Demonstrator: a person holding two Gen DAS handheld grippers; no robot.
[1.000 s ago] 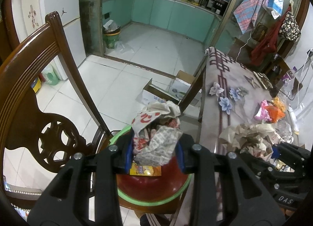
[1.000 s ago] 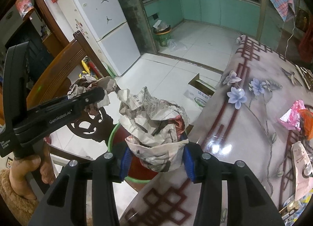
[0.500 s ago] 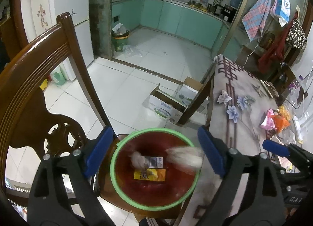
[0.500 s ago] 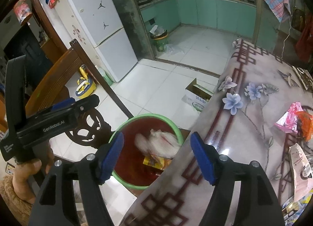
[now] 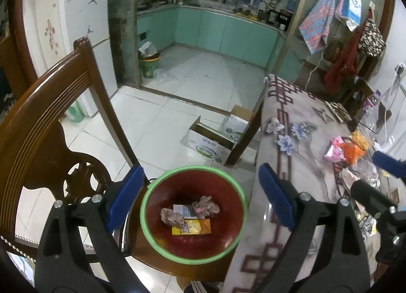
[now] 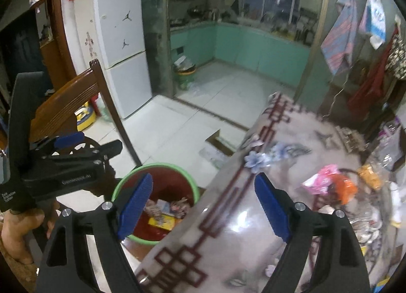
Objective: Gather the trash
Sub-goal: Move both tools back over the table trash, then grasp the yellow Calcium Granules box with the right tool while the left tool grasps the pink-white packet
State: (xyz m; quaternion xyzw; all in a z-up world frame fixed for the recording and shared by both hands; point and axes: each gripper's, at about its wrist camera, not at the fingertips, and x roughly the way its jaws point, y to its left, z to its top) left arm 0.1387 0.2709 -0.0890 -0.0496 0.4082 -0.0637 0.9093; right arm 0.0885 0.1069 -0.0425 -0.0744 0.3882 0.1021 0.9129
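A red bin with a green rim stands on the chair seat beside the table. Two crumpled paper balls and a yellow packet lie in it. My left gripper hangs open above the bin with nothing between its pads. My right gripper is over the table edge next to the bin; its jaws are opening and hold nothing. Pink and orange wrappers and more litter lie on the far right of the table. A hand holds the left gripper at the left of the right wrist view.
A carved wooden chair back rises left of the bin. The table's patterned cloth fills the right. An open cardboard box sits on the tiled floor beyond. A white fridge and a small green bin stand farther back.
Both grippers were shut on crumpled paper above the bin. They have opened, the paper has dropped into the bin, and both have risen. The right one has swung toward the table.
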